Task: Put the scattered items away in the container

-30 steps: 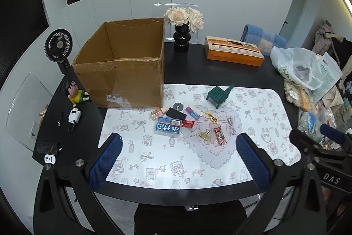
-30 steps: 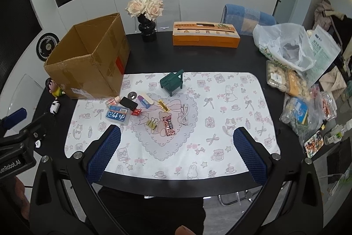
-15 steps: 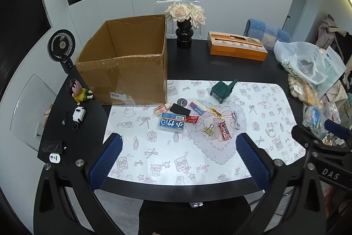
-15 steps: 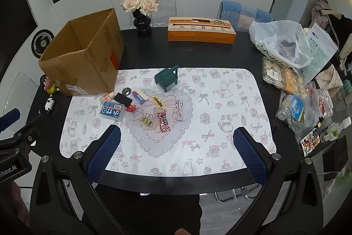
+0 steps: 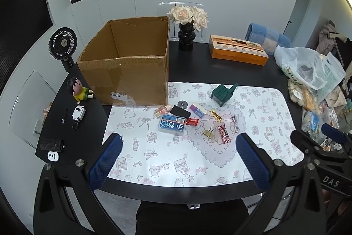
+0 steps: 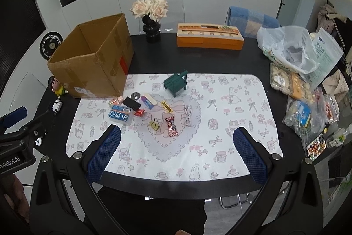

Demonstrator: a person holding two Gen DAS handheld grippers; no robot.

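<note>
Hovering wide-jawed and empty, left gripper (image 5: 179,159) and right gripper (image 6: 177,152) survey clutter (image 5: 193,121) beside the box (image 5: 129,63).

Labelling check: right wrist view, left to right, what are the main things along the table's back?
Cardboard box → vase of roses → orange box → white plastic bag.

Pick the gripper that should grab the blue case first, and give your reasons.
Left. The blue case lies at the cluster's left end, nearest the cardboard box, ahead of the open left gripper. The right gripper faces the mat's middle.
</note>
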